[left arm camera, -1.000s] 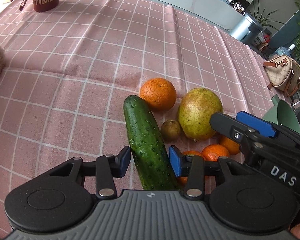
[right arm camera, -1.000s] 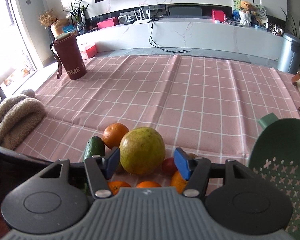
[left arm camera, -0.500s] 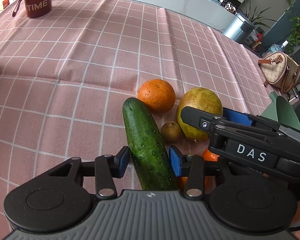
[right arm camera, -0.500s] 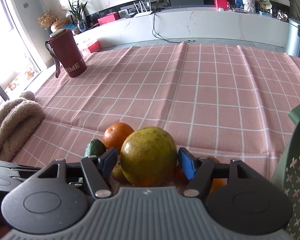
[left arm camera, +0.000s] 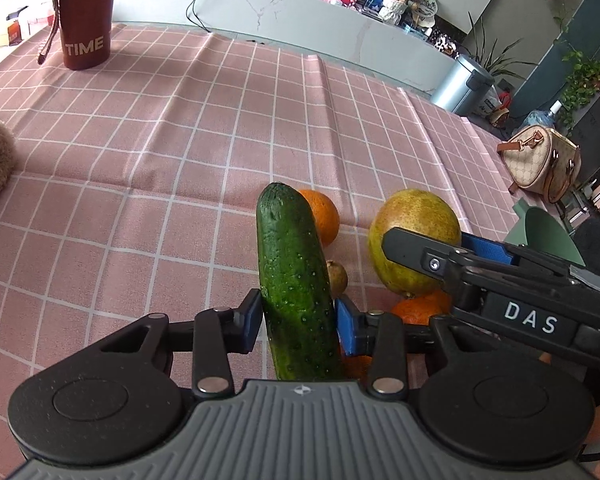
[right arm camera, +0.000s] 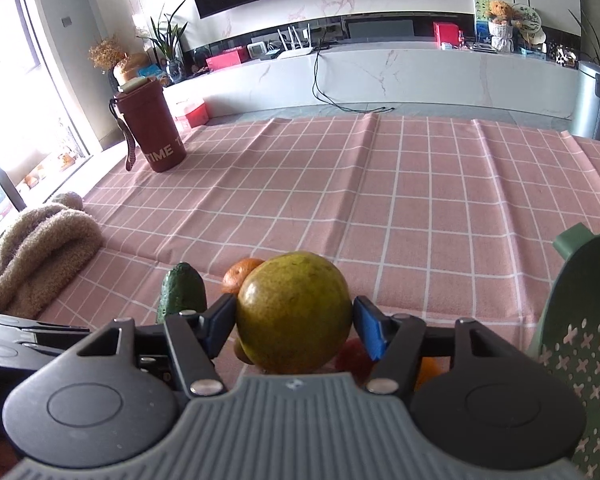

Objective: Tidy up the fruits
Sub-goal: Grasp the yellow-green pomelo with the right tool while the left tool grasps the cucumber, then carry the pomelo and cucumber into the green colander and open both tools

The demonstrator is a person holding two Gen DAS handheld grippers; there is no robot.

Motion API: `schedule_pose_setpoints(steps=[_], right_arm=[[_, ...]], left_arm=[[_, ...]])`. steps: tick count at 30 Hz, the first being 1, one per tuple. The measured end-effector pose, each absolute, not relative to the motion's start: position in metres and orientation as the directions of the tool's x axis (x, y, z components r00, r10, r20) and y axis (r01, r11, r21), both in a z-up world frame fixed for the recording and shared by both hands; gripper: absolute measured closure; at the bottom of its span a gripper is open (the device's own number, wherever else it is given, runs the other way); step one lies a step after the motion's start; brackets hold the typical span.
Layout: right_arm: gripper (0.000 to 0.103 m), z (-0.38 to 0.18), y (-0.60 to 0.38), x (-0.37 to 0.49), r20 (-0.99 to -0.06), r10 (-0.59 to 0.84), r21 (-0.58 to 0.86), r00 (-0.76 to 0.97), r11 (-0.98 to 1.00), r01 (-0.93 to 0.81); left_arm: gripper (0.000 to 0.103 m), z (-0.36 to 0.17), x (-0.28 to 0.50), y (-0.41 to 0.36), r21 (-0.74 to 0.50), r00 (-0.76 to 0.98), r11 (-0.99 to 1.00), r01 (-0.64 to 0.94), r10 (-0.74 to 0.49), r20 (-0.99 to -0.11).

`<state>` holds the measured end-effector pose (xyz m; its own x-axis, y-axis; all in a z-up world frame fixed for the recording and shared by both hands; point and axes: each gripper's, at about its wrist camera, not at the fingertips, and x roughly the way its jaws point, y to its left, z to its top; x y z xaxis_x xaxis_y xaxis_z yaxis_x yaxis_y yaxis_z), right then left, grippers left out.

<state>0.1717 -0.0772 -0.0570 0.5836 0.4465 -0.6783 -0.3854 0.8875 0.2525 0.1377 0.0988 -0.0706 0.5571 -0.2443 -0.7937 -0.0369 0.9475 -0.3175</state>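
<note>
- Left wrist view: my left gripper (left arm camera: 296,320), angled down at the pink checked tablecloth (left arm camera: 148,168), has just narrowed onto the long, bumpy dark-green cucumber (left arm camera: 292,280); it looks firm and is gripped low, its top tilted up beside a round orange (left arm camera: 324,220).
- Right wrist view: my right gripper (right arm camera: 294,322), pointing down and forward, has just closed a little around the large, round yellow-green fruit (right arm camera: 294,312); it is probably heavy and smooth, and pad contact is unclear.

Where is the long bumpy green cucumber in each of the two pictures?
Left wrist view: the long bumpy green cucumber stands in the bottom middle, between the blue pads of the left claw.
Right wrist view: only the cucumber's rounded tip shows, low and left of middle, left of the big yellow-green round fruit.
Shared landmark: the dark red cup marked TIME on the pink checked tablecloth.
</note>
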Motion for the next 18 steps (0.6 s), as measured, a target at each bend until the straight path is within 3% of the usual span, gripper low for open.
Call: schedule_pose_setpoints(steps=[12,18], right_arm=[[0.042,-0.002,-0.106,0.118,-0.581,0.466,0.229,0.667,0.88,-0.415],[0.042,0.025,-0.137,0.096,-0.563,0.442,0.175,0.698,0.89,-0.422]], left_arm=[[0.061,0.004,0.086,0.076,-0.284,0.724,0.959,0.028,-0.215,-0.655],[0.061,0.044,0.079,0.047,-0.32,0.766,0.942,0.105,-0.282,-0.578]])
